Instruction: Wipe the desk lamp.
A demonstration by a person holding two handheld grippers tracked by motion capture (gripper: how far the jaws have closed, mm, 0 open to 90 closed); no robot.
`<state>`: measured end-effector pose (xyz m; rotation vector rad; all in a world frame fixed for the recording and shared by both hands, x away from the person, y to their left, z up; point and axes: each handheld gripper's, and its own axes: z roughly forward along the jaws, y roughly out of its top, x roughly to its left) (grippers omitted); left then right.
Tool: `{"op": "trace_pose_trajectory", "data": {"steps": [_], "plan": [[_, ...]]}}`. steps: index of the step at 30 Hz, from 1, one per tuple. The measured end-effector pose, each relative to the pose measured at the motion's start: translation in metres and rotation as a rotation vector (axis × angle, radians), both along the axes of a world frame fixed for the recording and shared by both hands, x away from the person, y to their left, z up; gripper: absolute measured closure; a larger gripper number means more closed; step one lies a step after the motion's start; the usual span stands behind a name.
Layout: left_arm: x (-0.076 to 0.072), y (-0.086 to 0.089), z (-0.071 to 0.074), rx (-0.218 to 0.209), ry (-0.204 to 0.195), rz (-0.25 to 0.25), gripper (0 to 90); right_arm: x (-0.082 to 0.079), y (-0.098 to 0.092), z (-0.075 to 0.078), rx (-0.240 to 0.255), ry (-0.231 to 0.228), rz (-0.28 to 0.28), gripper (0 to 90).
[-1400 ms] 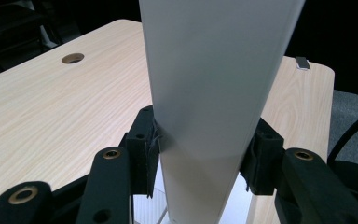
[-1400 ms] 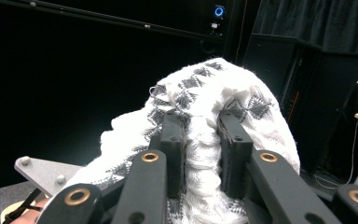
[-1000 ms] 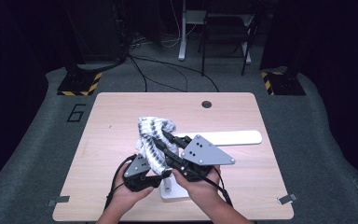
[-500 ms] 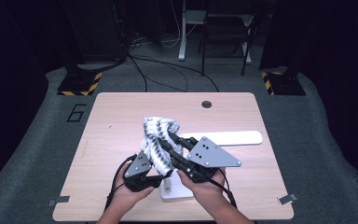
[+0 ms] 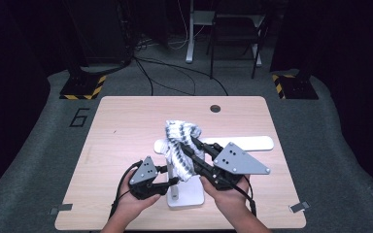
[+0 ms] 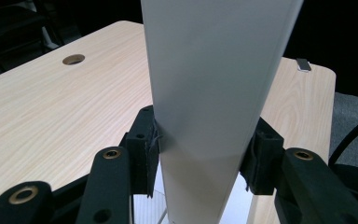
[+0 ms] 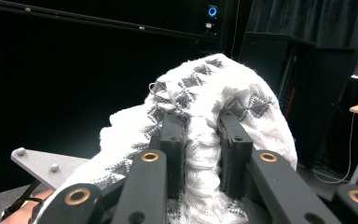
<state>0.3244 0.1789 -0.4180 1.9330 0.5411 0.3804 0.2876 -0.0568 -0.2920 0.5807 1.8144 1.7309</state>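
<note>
A white stand rests on a flat base (image 5: 192, 196) near the table's front edge, and a long white bar (image 5: 252, 143) reaches to the right behind my hands. My left gripper (image 5: 171, 181) is shut on the stand's upright (image 6: 214, 93), its pads (image 6: 145, 149) pressed against both sides. A white cloth with a grey pattern (image 5: 179, 133) hangs bunched above the stand. My right gripper (image 5: 188, 148) is shut on this cloth (image 7: 205, 88), a fold squeezed between the jaws of the right gripper (image 7: 200, 135).
The wooden table (image 5: 126, 126) has a round cable hole (image 5: 215, 108) at its far edge. Grey carpet surrounds it. Black-and-yellow floor weights (image 5: 80, 90) and desk legs (image 5: 192, 34) stand beyond the table in the dark.
My right gripper has carried the cloth a little to the right, over the stand. The left gripper has stayed on the upright.
</note>
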Motion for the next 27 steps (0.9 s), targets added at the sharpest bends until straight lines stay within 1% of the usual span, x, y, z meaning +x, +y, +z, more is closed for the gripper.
{"op": "trace_pose_trajectory", "data": {"steps": [2,3,5,6,7,8,9,10,12,13,15,17,21,23,25,27], "plan": [[0.0,0.0,0.0,0.0,0.002,-0.001,54.3,0.001,-0.004,0.0,0.001,-0.003,-0.001,74.9],[0.0,0.001,0.0,0.009,0.0,-0.005,54.3,0.001,-0.006,0.001,0.0,0.009,-0.002,74.9],[0.0,0.0,0.0,0.008,0.0,-0.007,54.3,0.001,-0.009,0.001,0.0,0.005,-0.007,74.9],[0.0,0.0,0.0,0.001,-0.009,0.001,54.3,0.001,-0.011,0.001,-0.002,0.015,-0.009,74.9],[0.0,0.0,0.0,0.002,-0.008,0.0,54.3,0.001,-0.013,0.001,-0.001,0.007,-0.013,74.9],[0.0,0.0,0.0,0.005,-0.006,-0.001,54.3,0.0,-0.014,0.001,-0.005,0.014,-0.013,74.9],[0.0,0.0,0.0,0.008,-0.003,-0.005,54.3,0.001,-0.016,0.001,-0.011,0.0,-0.016,74.9],[0.0,0.0,0.0,0.002,-0.008,0.002,54.3,0.0,-0.018,0.002,-0.012,0.001,-0.02,74.9],[0.0,0.0,0.0,0.004,-0.005,0.0,54.3,0.0,-0.021,0.002,-0.019,0.006,-0.026,74.9],[0.0,0.001,0.0,0.011,-0.001,-0.006,54.3,-0.001,-0.022,0.002,-0.012,0.01,-0.027,74.9],[0.0,0.0,0.0,0.009,-0.005,-0.003,54.3,-0.001,-0.027,0.002,-0.017,0.002,-0.034,74.9],[0.0,0.0,0.0,0.008,-0.004,-0.004,54.3,-0.001,-0.031,0.002,-0.015,0.011,-0.041,74.8],[0.0,0.001,0.0,0.013,-0.003,-0.008,54.3,-0.002,-0.042,0.002,-0.015,0.012,-0.059,74.8],[0.0,0.0,0.0,0.006,-0.006,0.0,54.3,-0.002,-0.047,0.002,-0.011,0.014,-0.066,74.9],[0.0,0.0,0.0,0.01,0.0,-0.007,54.3,-0.002,-0.051,0.002,-0.014,0.016,-0.074,74.8],[0.0,0.0,-0.001,0.004,-0.004,0.0,54.3,-0.002,-0.057,0.002,-0.014,0.018,-0.083,74.8]]}}
